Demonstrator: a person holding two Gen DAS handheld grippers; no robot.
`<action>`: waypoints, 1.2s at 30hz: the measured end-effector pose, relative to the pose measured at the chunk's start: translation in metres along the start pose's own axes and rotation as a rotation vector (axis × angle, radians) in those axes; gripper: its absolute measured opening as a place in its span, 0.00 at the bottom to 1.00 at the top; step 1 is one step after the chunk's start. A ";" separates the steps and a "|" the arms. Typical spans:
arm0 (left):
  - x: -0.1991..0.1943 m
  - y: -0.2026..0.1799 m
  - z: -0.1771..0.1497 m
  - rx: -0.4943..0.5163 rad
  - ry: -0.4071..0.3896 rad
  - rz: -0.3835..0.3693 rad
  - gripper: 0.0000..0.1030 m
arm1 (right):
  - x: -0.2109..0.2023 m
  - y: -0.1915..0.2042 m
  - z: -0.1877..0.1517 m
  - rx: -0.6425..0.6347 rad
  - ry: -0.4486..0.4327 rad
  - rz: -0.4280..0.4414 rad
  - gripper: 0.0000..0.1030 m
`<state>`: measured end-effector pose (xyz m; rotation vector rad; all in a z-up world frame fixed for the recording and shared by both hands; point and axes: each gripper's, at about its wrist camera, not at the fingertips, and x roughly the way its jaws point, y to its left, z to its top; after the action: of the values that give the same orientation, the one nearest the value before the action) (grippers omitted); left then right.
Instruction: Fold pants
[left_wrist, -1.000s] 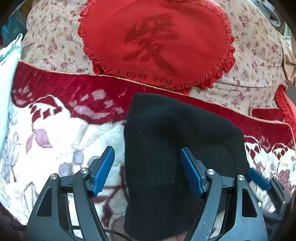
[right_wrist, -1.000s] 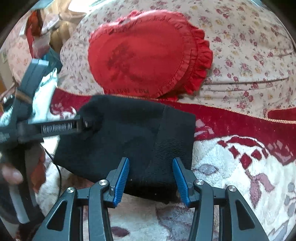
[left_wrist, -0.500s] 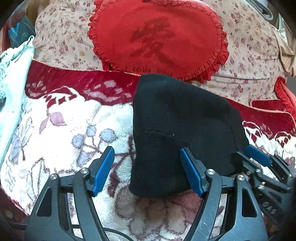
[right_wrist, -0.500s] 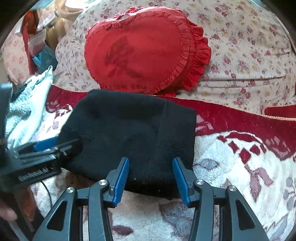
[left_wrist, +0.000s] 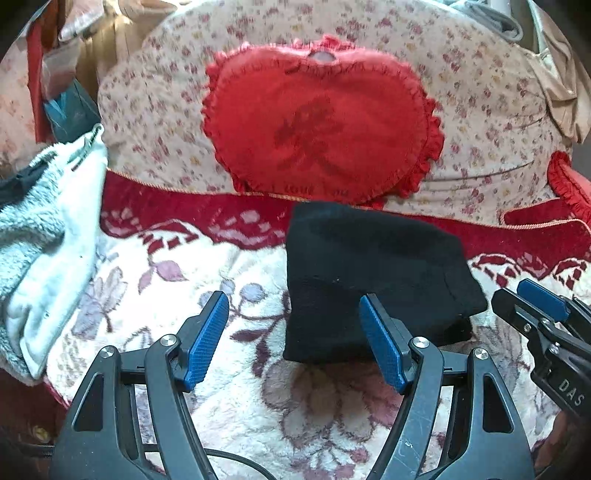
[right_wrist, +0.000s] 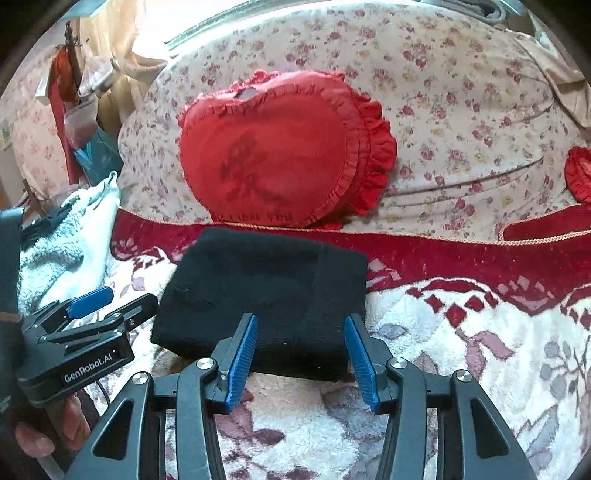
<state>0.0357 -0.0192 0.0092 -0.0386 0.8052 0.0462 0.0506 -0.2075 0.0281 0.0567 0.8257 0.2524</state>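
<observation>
The black pants (left_wrist: 369, 277) sit folded into a compact bundle on the floral blanket (left_wrist: 166, 295), far edge almost at the red heart-shaped pillow (left_wrist: 321, 136). Both the left gripper (left_wrist: 295, 332) and right gripper (right_wrist: 301, 354) hang at the near edge, jaws spread, gripping nothing. A white towel (left_wrist: 48, 229) bunches at the left, with bare blanket between it and the bundle.

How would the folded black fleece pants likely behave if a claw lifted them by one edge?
The folded black fleece pants would probably droop and unfold, since they lie in soft loose layers. They look light for their bulk. On the plush floral blanket, a push would likely bunch them rather than slide them.
</observation>
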 end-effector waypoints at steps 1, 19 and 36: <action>-0.005 0.001 -0.001 -0.003 -0.010 -0.001 0.72 | -0.003 0.001 0.000 0.002 -0.006 0.002 0.46; -0.049 0.005 -0.007 -0.015 -0.082 0.019 0.72 | -0.037 0.019 0.001 -0.017 -0.054 0.018 0.46; -0.058 0.002 -0.010 0.003 -0.086 0.011 0.72 | -0.039 0.025 -0.003 -0.027 -0.042 0.024 0.46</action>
<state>-0.0114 -0.0189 0.0440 -0.0291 0.7192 0.0562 0.0177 -0.1934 0.0578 0.0464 0.7800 0.2845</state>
